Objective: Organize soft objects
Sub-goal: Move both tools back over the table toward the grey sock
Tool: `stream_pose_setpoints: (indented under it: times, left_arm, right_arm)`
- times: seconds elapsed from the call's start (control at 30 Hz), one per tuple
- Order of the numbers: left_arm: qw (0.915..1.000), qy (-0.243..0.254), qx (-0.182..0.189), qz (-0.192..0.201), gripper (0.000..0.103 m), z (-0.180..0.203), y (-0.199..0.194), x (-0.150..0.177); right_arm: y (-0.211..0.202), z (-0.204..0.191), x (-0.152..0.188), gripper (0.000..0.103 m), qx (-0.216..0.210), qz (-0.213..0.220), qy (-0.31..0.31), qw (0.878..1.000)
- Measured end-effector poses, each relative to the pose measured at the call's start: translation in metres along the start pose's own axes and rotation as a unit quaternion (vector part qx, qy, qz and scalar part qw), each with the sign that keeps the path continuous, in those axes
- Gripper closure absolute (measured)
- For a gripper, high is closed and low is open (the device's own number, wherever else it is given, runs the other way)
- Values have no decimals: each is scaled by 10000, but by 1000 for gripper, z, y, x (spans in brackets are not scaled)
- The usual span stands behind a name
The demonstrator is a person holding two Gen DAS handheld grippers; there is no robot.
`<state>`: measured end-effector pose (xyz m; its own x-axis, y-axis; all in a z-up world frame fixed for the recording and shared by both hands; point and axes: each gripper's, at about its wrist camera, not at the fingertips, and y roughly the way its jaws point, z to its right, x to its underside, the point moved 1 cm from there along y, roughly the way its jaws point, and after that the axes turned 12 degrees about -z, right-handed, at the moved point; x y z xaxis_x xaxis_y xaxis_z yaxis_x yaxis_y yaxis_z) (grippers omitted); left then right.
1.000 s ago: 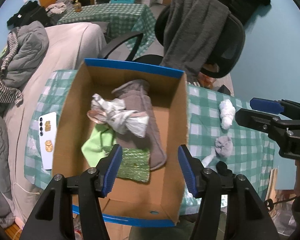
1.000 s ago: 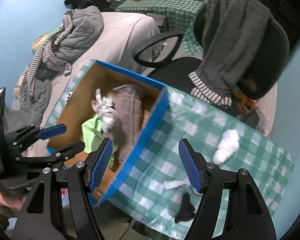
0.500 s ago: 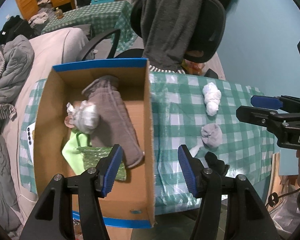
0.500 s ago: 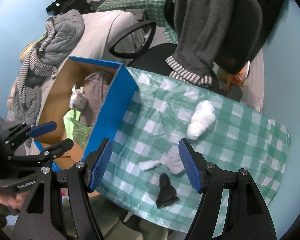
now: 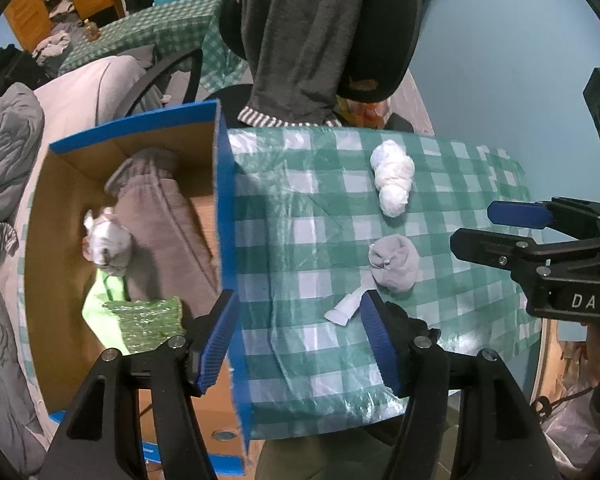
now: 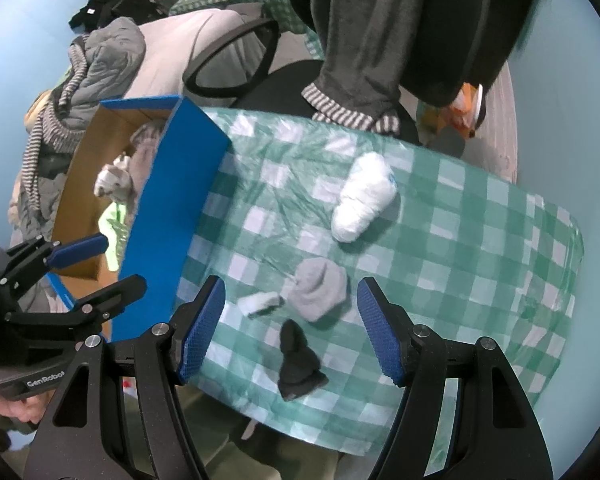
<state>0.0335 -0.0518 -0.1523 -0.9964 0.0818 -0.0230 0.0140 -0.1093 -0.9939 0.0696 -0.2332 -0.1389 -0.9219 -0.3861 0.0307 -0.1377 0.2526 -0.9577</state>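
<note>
Both grippers have swung off the cardboard box (image 5: pixel 220 216) and out over the green checked tablecloth (image 6: pixel 480 240), where the white bundle (image 6: pixel 362 202), grey sock ball (image 6: pixel 320 294), small white sock (image 6: pixel 260 302) and black sock (image 6: pixel 298 364) lie near one another. Left gripper (image 5: pixel 300 340) is spreading its jaws with nothing between them, one finger over the box wall. Right gripper (image 6: pixel 290 326) hangs released above the grey and black socks, gripping nothing.
</note>
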Motion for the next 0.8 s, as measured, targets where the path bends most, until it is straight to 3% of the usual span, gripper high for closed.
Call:
stream_pose_setpoints:
  times: [0.8]
  left_arm:
    - [9981, 289, -219, -497, 39, 32, 66, -5]
  right_arm:
    - [64, 25, -4, 33, -42, -517, 91, 9986]
